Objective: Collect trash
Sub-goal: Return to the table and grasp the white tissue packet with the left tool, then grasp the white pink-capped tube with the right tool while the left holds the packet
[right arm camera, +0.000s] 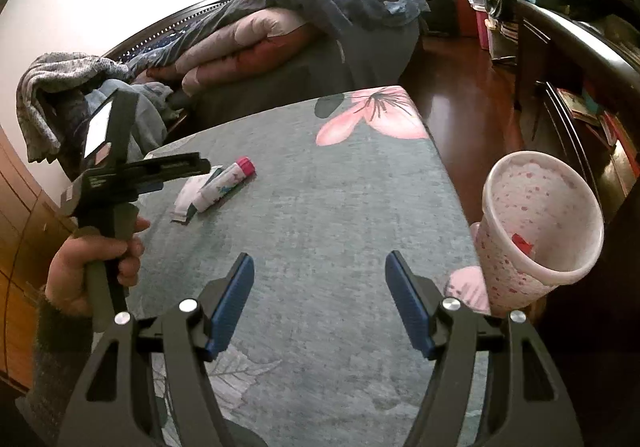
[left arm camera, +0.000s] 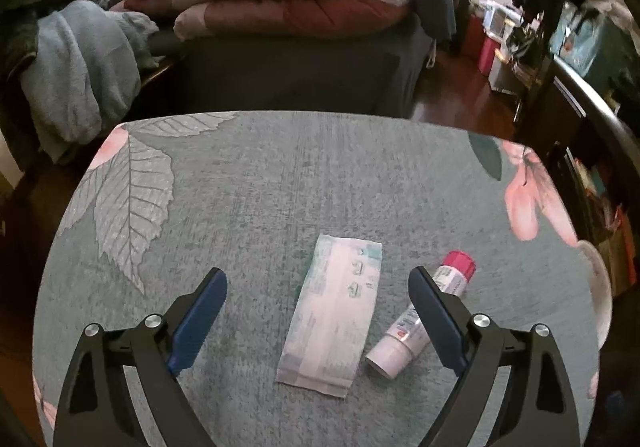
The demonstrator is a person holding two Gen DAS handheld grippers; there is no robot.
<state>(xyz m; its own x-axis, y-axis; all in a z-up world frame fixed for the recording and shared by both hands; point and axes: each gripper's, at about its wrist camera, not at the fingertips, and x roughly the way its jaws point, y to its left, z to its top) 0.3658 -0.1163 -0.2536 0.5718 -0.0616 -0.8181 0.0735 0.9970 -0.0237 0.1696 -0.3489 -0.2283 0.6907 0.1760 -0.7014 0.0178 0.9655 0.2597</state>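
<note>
A flat white paper wrapper (left arm camera: 332, 313) lies on the green flowered table cover (left arm camera: 280, 175). A small white tube with a pink cap (left arm camera: 424, 313) lies just right of it. My left gripper (left arm camera: 318, 279) is open and empty, low over the table, with the wrapper between its fingers and the tube by the right finger. The right wrist view shows the wrapper (right arm camera: 190, 195), the tube (right arm camera: 224, 185) and the hand-held left gripper (right arm camera: 152, 175) at the left. My right gripper (right arm camera: 320, 267) is open and empty over bare cover. A pink-speckled bin (right arm camera: 536, 231) stands at the table's right edge with a red scrap inside.
A bed with folded quilts (left arm camera: 296, 3) stands behind the table, with grey clothes (left arm camera: 76, 71) heaped at its left. Dark wooden furniture (right arm camera: 568, 59) and clutter line the right side across a wooden floor (right arm camera: 460, 75).
</note>
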